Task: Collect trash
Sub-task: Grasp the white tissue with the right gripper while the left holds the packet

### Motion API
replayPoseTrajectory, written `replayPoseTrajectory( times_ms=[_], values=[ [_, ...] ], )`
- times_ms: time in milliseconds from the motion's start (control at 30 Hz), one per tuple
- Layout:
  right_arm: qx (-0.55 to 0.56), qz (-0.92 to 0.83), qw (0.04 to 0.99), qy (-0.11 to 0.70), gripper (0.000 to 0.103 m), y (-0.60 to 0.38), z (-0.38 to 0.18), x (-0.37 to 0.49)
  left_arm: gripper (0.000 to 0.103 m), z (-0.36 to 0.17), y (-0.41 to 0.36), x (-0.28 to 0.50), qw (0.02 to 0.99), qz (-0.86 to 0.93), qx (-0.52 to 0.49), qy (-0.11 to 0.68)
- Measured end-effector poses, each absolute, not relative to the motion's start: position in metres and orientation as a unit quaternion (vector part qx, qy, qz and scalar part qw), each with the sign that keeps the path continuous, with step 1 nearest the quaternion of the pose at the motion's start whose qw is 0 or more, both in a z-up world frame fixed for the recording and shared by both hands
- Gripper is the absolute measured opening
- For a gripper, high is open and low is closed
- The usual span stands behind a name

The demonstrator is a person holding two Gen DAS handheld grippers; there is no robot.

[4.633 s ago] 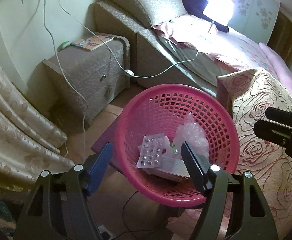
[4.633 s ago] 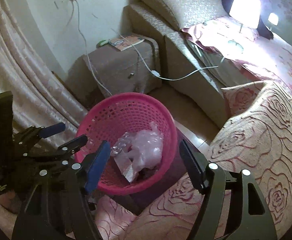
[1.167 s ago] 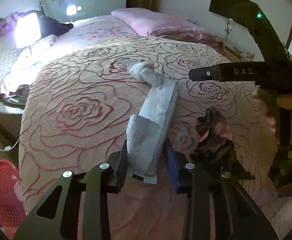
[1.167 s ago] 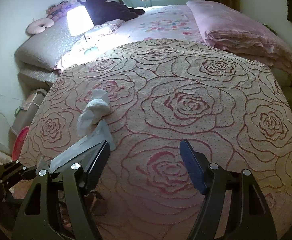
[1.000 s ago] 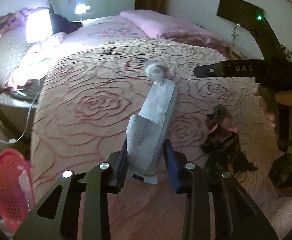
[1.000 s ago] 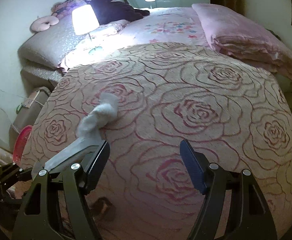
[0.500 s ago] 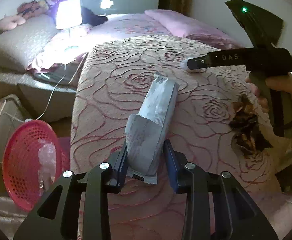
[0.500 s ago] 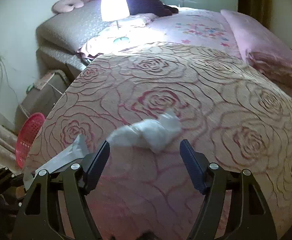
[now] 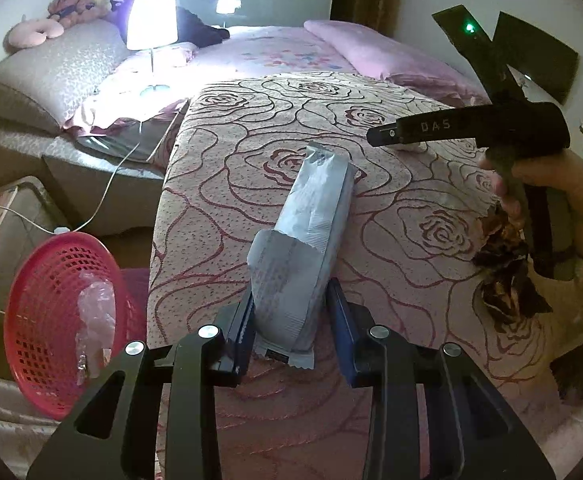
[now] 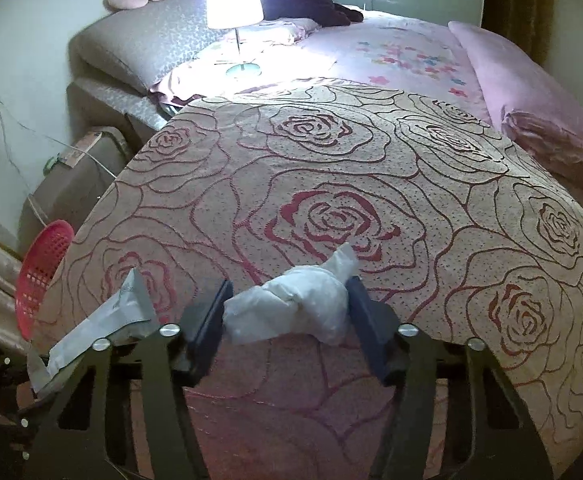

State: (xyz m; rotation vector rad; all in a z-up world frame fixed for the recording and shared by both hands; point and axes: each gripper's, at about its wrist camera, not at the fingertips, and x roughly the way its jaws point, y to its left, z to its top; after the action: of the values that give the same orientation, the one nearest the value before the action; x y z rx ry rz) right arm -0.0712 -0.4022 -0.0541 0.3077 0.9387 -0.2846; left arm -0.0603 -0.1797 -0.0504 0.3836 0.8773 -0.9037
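My left gripper [image 9: 289,304] is shut on a long grey-white wrapper [image 9: 311,224] and holds it above the rose-patterned bedspread [image 9: 227,208]. The wrapper also shows in the right wrist view [image 10: 103,320] at lower left. My right gripper [image 10: 289,308] is shut on a crumpled white tissue wad [image 10: 299,304] over the bedspread [image 10: 331,160]. The right gripper's body shows in the left wrist view [image 9: 467,128] at the right. A pink mesh trash basket [image 9: 35,312] with clear plastic inside stands on the floor left of the bed; its rim shows in the right wrist view [image 10: 39,268].
A lit lamp [image 9: 151,20] stands on the bed near the grey pillows [image 9: 51,64]. A grey nightstand [image 10: 79,176] with white cables is left of the bed. A folded pink quilt [image 10: 531,92] lies far right. A dark crumpled scrap [image 9: 503,264] lies at the bedspread's right edge.
My right gripper has closed on the tissue wad that lay just beyond its open fingers. The left gripper, still holding the wrapper, has swung left, bringing the pink basket further into view.
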Motion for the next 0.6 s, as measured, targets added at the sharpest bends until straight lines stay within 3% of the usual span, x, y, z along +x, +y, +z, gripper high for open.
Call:
replayPoseTrajectory(
  times_ms=[133,333,600],
  values=[
    [0.161,-0.137,0.870,0.446,0.044,-0.408,-0.054,-0.076,0.035,-0.050,-0.182,-0.060,0.785,-0.427,0.178,0.412],
    [0.166,-0.133,0.870,0.444,0.042,-0.407,-0.054,-0.081,0.052,-0.050,-0.191,-0.060,0.776,-0.439,0.176,0.417],
    [0.170,-0.126,0.872,0.441,0.040,-0.404,-0.050,-0.087,0.048,-0.047,-0.201,-0.055,0.779,-0.438,0.170,0.415]
  ],
)
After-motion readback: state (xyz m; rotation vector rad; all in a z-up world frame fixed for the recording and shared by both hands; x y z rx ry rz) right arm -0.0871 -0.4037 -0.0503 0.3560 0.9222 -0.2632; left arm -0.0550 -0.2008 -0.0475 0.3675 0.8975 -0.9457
